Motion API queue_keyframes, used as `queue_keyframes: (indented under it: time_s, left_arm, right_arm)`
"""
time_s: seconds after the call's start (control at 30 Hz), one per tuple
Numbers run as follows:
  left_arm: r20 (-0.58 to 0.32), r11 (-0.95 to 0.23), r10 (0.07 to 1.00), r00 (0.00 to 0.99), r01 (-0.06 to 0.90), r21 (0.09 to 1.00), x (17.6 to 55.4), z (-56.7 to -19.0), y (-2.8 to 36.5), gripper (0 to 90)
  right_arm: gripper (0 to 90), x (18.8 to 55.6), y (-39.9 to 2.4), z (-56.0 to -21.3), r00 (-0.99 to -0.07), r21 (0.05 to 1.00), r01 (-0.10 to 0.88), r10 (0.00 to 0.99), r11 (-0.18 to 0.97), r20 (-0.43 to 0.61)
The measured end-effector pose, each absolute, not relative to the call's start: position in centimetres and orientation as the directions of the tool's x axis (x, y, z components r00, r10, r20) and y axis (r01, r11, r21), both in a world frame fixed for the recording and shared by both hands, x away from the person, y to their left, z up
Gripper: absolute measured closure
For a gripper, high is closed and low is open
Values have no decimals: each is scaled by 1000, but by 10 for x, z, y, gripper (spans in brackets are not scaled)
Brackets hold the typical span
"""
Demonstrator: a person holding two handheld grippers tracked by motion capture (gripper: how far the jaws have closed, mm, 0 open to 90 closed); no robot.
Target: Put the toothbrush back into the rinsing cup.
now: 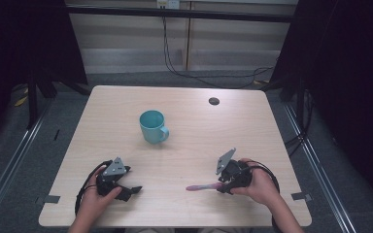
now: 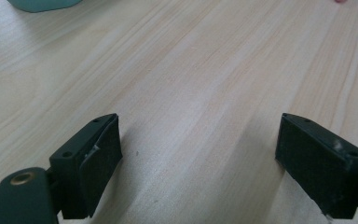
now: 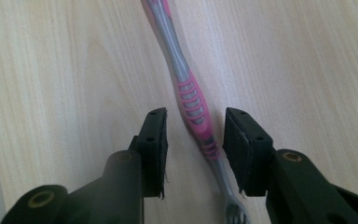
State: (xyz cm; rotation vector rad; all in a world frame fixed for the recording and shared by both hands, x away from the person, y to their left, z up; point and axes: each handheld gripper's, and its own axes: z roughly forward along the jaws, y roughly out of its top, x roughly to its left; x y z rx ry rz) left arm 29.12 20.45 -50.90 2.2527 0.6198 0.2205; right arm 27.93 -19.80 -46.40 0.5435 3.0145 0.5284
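Note:
A pink and grey toothbrush (image 1: 201, 187) lies flat on the wooden table (image 1: 126, 102) near the front right. My right gripper (image 1: 222, 186) is low over its right end. In the right gripper view the toothbrush (image 3: 193, 107) runs between the jaws of the right gripper (image 3: 196, 113), bristle end nearest the camera. The pads stand close on either side with a small gap, so it is open. My left gripper (image 1: 132, 190) rests at the front left. In its own view the left gripper (image 2: 198, 119) is wide open over bare wood.
A teal mug (image 1: 152, 126) stands upright mid-table, handle towards the right front; its base shows in the left gripper view (image 2: 42, 3). A dark round grommet (image 1: 213, 101) sits at the far right of the table. Cables hang behind the table's far edge.

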Motion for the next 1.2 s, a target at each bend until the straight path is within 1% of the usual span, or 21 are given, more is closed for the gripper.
queue_keyframes:
  time_s: [0.03, 0.23, 0.3, 0.4, 0.5, 0.57, 0.6, 0.63, 0.7, 0.73, 0.77, 0.93, 1.2]
  left_arm:
    - [-35, -580, 500, 866, 364, 729, 291, -509, 204, 139]
    - [-35, -582, 498, 866, 364, 727, 291, -509, 205, 139]
    - [-35, -582, 498, 866, 364, 727, 291, -509, 205, 139]
    - [-35, -580, 499, 866, 364, 728, 291, -509, 204, 139]
    - [-35, -582, 498, 866, 364, 727, 291, -509, 205, 139]
    - [-35, -582, 498, 866, 364, 727, 291, -509, 205, 139]
    - [-35, -582, 498, 866, 364, 727, 291, -509, 205, 139]
    - [-35, -582, 498, 866, 364, 727, 291, -509, 205, 139]
    - [-35, -582, 498, 866, 364, 727, 291, -509, 205, 139]
    - [-35, -582, 498, 866, 364, 727, 291, -509, 205, 139]
    - [-35, -582, 498, 866, 364, 727, 291, -509, 205, 139]
    - [-35, -582, 499, 866, 364, 727, 291, -509, 205, 139]
    - [-35, -582, 498, 866, 364, 727, 291, -509, 205, 139]
  right_arm:
    - [622, 280, -197, -465, -944, 328, 315, 329, 891, 14]
    - [649, 281, -192, -467, -939, 301, 335, 341, 893, 32]
    - [660, 282, -192, -469, -946, 290, 318, 323, 902, 32]
    - [679, 283, -191, -469, -943, 283, 329, 331, 901, 42]
    - [737, 285, -191, -468, -949, 265, 311, 311, 913, 46]
    - [752, 286, -191, -468, -952, 262, 305, 304, 916, 48]
    - [788, 286, -191, -468, -953, 263, 300, 299, 917, 46]
    - [795, 286, -191, -468, -949, 260, 313, 310, 914, 52]
    - [798, 286, -191, -468, -950, 257, 311, 307, 915, 57]
    - [798, 287, -191, -468, -956, 260, 293, 289, 920, 56]
    - [800, 286, -191, -467, -954, 248, 300, 294, 921, 61]
    - [802, 285, -191, -467, -952, 243, 307, 299, 920, 69]
    - [802, 286, -197, -461, -950, 274, 309, 307, 911, 52]
